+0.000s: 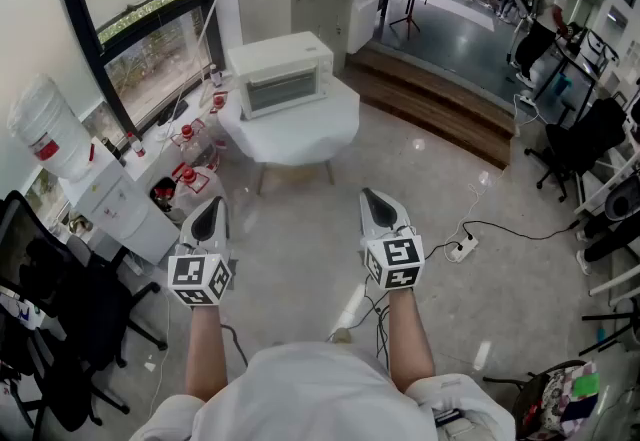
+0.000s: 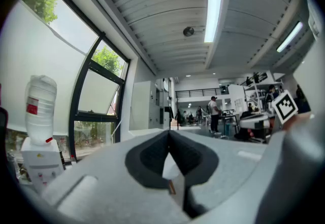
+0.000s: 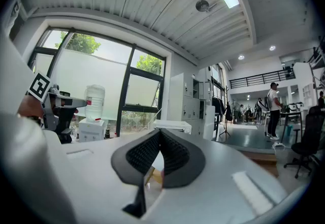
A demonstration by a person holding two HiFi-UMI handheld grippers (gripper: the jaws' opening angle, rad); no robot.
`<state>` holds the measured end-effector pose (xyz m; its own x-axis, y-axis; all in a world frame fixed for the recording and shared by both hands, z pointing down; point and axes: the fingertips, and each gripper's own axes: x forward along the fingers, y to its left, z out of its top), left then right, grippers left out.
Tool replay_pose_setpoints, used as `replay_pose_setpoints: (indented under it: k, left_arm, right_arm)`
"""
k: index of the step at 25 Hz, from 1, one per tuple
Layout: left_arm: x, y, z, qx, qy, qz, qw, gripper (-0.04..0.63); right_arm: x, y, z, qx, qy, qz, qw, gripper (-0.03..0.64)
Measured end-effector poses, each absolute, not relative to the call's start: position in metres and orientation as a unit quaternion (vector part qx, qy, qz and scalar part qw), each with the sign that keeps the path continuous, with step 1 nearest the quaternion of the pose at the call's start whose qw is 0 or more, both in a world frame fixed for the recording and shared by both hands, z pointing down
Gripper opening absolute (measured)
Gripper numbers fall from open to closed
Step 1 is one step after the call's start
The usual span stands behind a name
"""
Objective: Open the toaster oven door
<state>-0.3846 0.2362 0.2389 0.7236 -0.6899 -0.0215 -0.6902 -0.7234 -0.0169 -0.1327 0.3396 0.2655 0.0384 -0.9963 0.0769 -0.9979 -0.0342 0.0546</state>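
Observation:
A white toaster oven (image 1: 280,74) stands on a small white table (image 1: 335,134) some way ahead of me, its glass door closed and facing me. In the right gripper view the toaster oven (image 3: 172,126) shows small and far beyond the jaws. My left gripper (image 1: 212,205) and right gripper (image 1: 374,197) are held side by side over the floor, well short of the table. Both are shut with nothing between the pads. The left gripper (image 2: 169,134) and the right gripper (image 3: 159,133) each point towards the window side of the room.
A water dispenser with a big bottle (image 1: 55,134) stands by the window at left. Black chairs (image 1: 60,329) crowd the near left. Red-capped bottles (image 1: 188,174) sit on the floor beside the table. A power strip (image 1: 462,249) and cables lie at right. A wooden step (image 1: 440,99) runs behind.

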Motion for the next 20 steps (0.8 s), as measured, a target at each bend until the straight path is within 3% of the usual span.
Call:
replay_pose_setpoints:
  k: [20]
  left_arm:
    - [-0.366,0.228,0.241,-0.928,0.372,-0.004,0.032,0.000]
  right_arm:
    - [-0.124,0.324,0.270,0.712,-0.700,-0.011,0.047,0.003]
